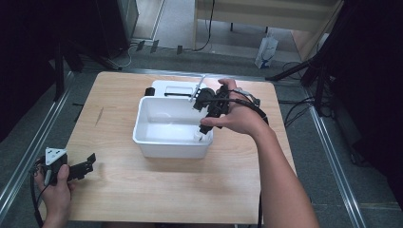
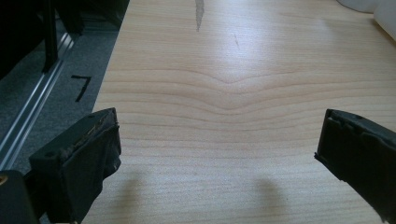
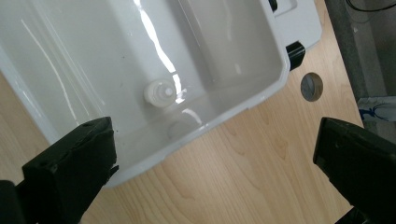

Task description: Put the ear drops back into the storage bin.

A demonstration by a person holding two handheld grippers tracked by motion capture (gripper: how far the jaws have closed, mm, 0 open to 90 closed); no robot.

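A white plastic tub stands in the middle of the wooden table. A small white round capped object lies on the tub's floor near its right front corner. My right gripper hangs over that right side of the tub and points down into it. Its jaws are open with nothing between them, and the tub's rim runs below them. At the table's front left corner my left gripper stays low over bare wood, open and empty.
A flat white lid with black latches lies right behind the tub. A round hole is set in the tabletop beside the tub. Metal rails run along the floor on both sides. A white bag stands on the floor beyond the table.
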